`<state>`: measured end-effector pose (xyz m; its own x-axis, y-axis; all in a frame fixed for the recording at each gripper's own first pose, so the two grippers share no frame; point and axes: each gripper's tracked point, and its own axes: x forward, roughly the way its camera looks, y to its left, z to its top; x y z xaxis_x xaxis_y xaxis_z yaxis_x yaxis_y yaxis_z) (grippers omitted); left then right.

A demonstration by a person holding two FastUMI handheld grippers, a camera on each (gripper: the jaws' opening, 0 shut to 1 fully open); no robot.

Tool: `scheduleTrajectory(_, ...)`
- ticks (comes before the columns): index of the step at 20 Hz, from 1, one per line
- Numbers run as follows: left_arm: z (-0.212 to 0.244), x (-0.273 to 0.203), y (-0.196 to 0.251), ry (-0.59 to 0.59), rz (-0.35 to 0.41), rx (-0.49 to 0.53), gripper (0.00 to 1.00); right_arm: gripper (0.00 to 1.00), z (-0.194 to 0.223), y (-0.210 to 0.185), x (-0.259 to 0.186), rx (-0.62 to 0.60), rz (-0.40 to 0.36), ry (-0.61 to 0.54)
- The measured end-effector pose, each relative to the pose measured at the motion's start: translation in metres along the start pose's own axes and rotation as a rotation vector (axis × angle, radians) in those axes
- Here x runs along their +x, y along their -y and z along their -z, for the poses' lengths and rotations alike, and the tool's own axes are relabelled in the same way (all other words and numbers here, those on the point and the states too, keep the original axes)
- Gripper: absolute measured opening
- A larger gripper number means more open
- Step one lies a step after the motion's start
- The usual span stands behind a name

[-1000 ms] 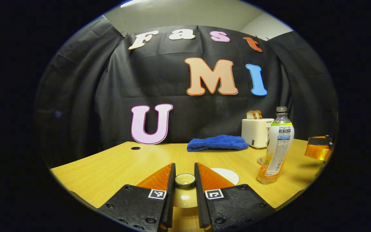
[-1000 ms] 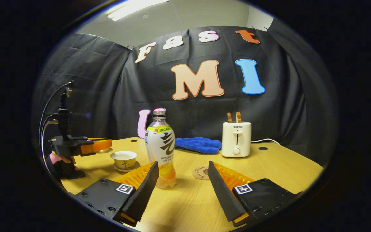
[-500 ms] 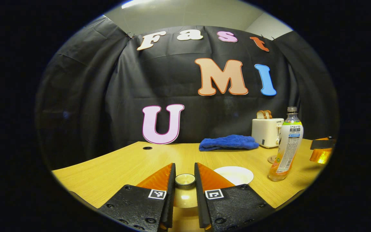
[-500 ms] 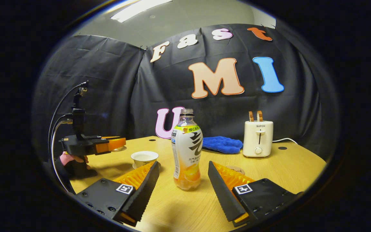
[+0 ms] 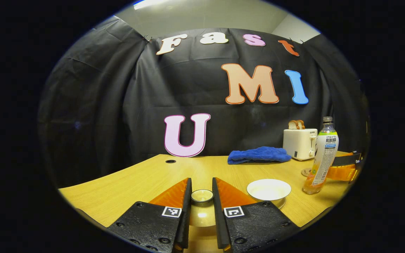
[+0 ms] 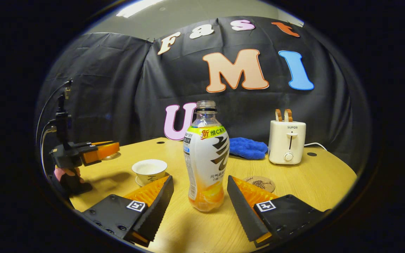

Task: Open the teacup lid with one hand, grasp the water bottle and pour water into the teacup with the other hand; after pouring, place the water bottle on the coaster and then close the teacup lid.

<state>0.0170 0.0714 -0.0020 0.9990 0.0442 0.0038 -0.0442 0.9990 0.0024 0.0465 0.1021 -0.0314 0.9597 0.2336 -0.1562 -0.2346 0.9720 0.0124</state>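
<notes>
My left gripper (image 5: 201, 186) is shut on the knob of the pale teacup lid (image 5: 202, 215), which hangs between its fingers above the table. The uncovered white teacup (image 5: 268, 189) stands on its saucer just to the right. In the right gripper view, the bottle (image 6: 207, 161) with an orange drink in its bottom stands upright and uncapped on the table. My right gripper (image 6: 199, 191) is open, its fingers on either side of the bottle's base and apart from it. The round coaster (image 6: 258, 183) lies right of the bottle. The teacup (image 6: 149, 170) sits to the left.
A white toaster (image 6: 287, 142) with bread slices and a blue cloth (image 6: 247, 147) stand at the back of the wooden table (image 6: 315, 175). A hand holds the left gripper (image 6: 100, 151) at the far left, with cables rising from it.
The left gripper has carried the lid leftward, away from the teacup. The right gripper has closed in on the bottle, which now stands between its open fingers.
</notes>
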Motion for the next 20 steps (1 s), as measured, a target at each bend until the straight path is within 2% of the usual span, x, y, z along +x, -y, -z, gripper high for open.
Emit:
scheduleTrajectory(3, 0.000, -0.001, -0.005, 0.000, -0.007, -0.001, 0.29, 0.94, 0.001, 0.000, 0.015, 0.017, 0.021, -0.017)
scheduleTrajectory(5, 0.001, -0.001, -0.005, 0.001, -0.003, -0.001, 0.29, 0.97, 0.002, 0.001, 0.025, 0.031, 0.029, -0.026)
scheduleTrajectory(7, 0.001, -0.001, -0.004, 0.000, -0.003, -0.001, 0.29, 0.94, 0.001, 0.003, 0.033, 0.037, 0.045, -0.027)
scheduleTrajectory(8, 0.000, -0.001, -0.004, 0.000, -0.003, -0.001, 0.29, 0.97, 0.001, 0.003, 0.036, 0.040, 0.053, -0.029)
scheduleTrajectory(10, 0.001, 0.000, -0.005, 0.000, -0.005, -0.002, 0.29, 0.94, 0.001, 0.004, 0.043, 0.038, 0.063, -0.029)
scheduleTrajectory(12, 0.001, -0.001, -0.004, 0.000, -0.005, -0.002, 0.29, 0.96, 0.002, 0.002, 0.050, 0.022, 0.061, -0.035)
scheduleTrajectory(15, 0.001, -0.001, -0.004, 0.000, -0.005, -0.002, 0.29, 0.77, 0.009, 0.003, 0.050, -0.006, 0.086, -0.079)
scheduleTrajectory(17, 0.002, 0.000, -0.004, 0.000, -0.005, -0.002, 0.29, 0.68, 0.008, 0.004, 0.049, -0.007, 0.086, -0.083)
scheduleTrajectory(20, 0.000, 0.001, -0.004, 0.000, -0.005, -0.003, 0.29, 0.69, 0.008, 0.004, 0.049, -0.021, 0.087, -0.086)
